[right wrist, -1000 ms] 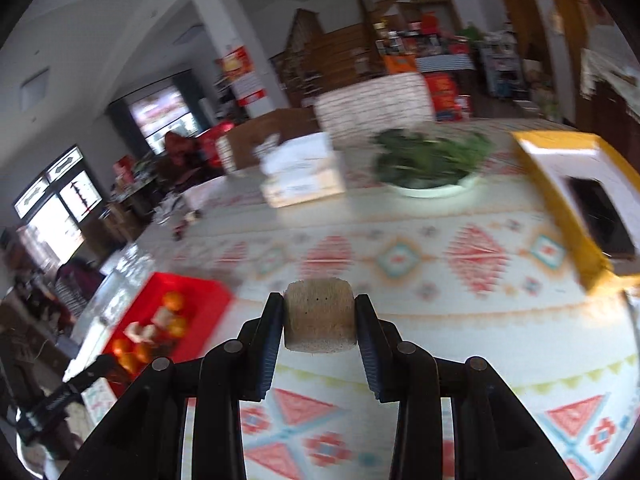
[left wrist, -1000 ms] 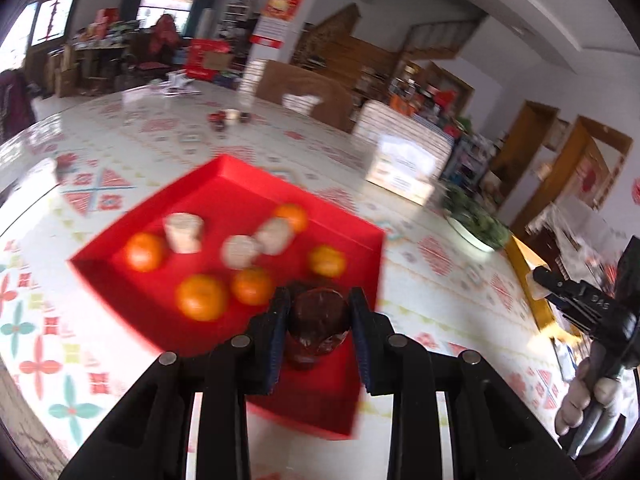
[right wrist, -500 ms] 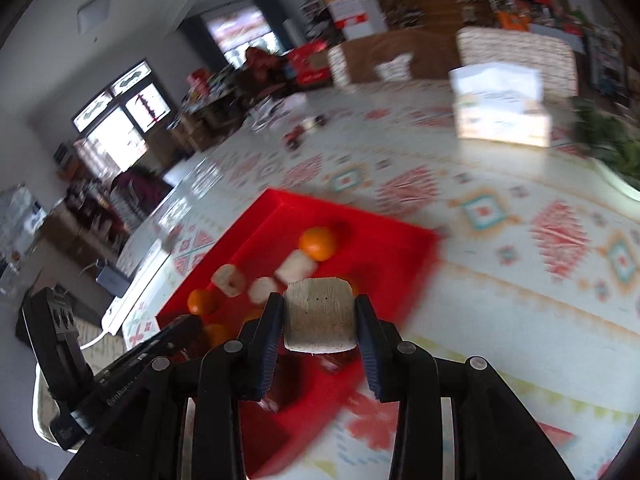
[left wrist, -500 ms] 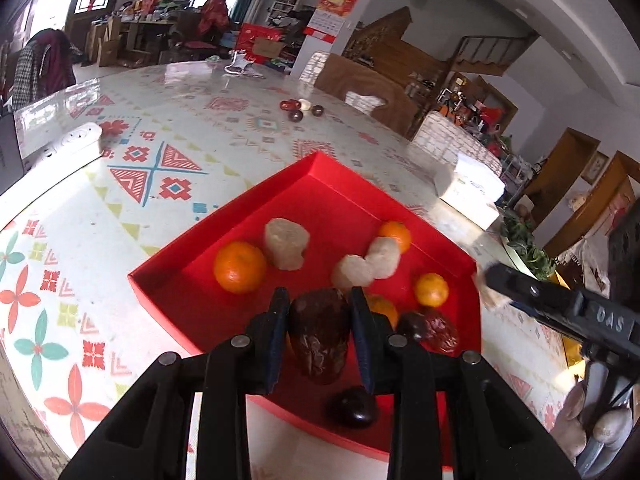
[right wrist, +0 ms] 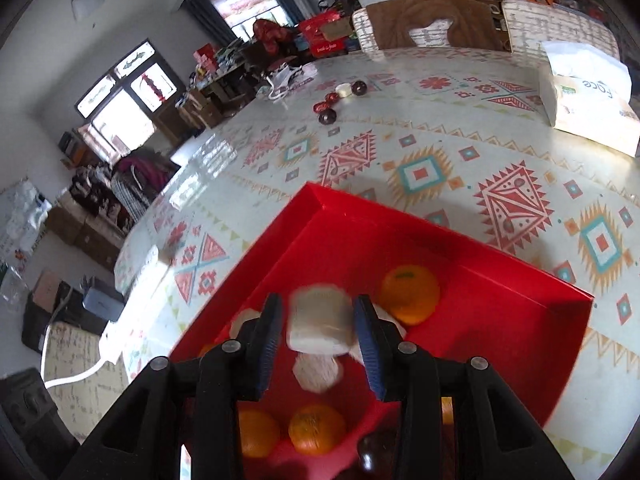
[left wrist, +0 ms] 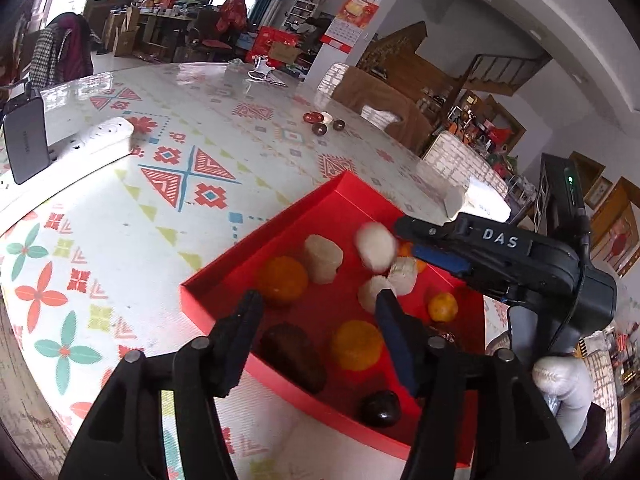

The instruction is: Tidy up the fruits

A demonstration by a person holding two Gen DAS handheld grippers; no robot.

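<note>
Patterned counter (left wrist: 200, 152) in a cluttered living room, red tray (right wrist: 500, 292) dead centre. My left gripper (left wrist: 316, 308) had wide, empty fingers; the right gripper (right wrist: 316, 324) looked spread too, its pale fruit chunk (right wrist: 318, 322) blurred, probably dropping. Figured it might bounce off the oranges (right wrist: 408, 294) and out.

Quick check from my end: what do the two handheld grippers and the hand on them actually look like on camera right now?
Both are black plastic. The left gripper has angular arms with silver screws and a blue pad on one finger. The right gripper has ribbed blue pads; from the side its body reads "DAS" in white, with a green light and black cable. The hand wears a light grey glove.
</note>
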